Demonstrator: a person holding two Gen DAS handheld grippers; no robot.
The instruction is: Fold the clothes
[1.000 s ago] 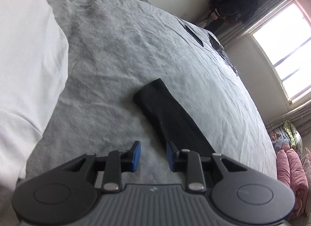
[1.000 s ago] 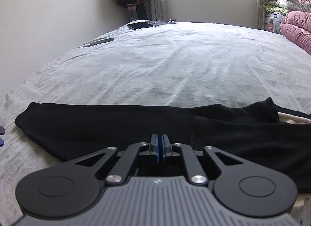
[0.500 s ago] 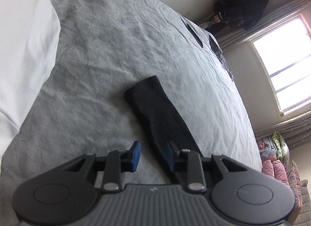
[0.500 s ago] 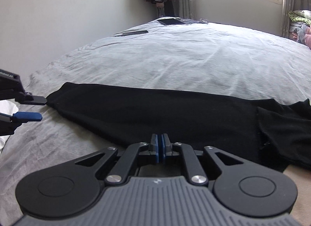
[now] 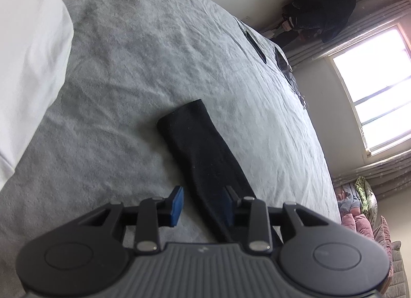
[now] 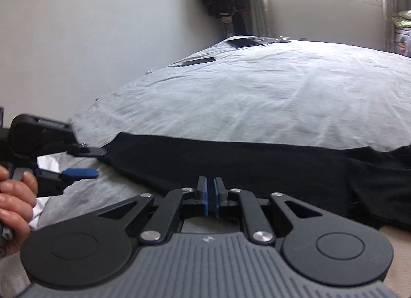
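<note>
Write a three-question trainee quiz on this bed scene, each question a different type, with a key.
1. True or false: the left hand-held gripper is open, with the black garment's sleeve between its fingers.
2. The right hand-held gripper is: A) wide open B) shut C) out of view.
3. Fill in: the garment lies on a ____ bedspread.

Key: 1 true; 2 B; 3 grey.

left gripper (image 5: 201,205) jaws apart, blue pads visible, straddling the near edge of a black sleeve (image 5: 203,154) lying flat on the grey bedspread (image 5: 154,54). sleeve cuff end points away. white fabric (image 5: 28,49) at left edge, window (image 5: 375,77) far right.
</note>
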